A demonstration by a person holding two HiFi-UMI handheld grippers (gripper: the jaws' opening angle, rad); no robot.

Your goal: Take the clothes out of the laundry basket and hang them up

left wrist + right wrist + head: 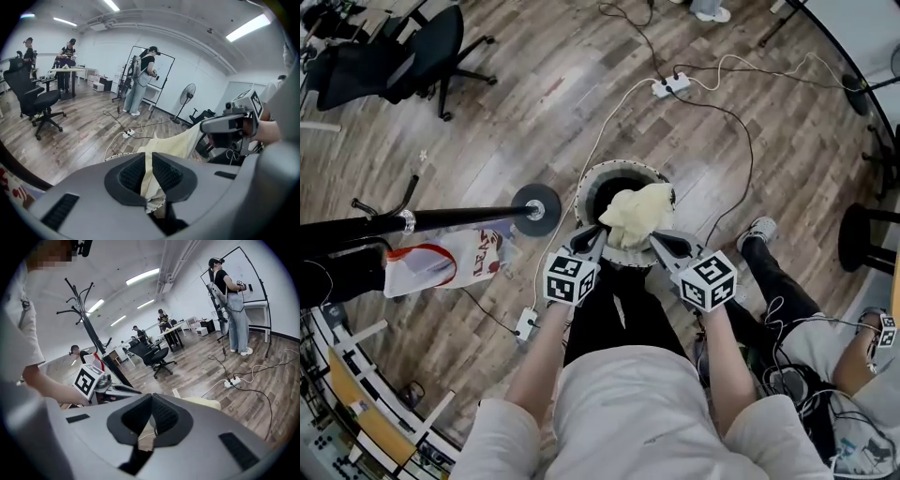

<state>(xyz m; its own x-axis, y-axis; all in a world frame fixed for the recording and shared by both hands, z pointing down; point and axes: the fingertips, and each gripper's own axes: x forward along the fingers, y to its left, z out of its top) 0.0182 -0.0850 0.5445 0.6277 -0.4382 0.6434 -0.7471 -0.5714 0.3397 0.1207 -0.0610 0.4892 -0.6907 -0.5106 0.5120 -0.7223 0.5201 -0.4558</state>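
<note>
Garment (pixel 637 216), pale yellow and crumpled, above round mesh-rimmed basket (pixel 586 192)

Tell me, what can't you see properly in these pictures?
- Rest of the laundry basket's inside: head view, the yellow cloth covers much of the opening.
- What kind of clothing the yellow cloth is: bunched in the head view, mostly behind the left gripper in the left gripper view.
- The picture on the red-and-white bag: head view, too small and crumpled.
</note>
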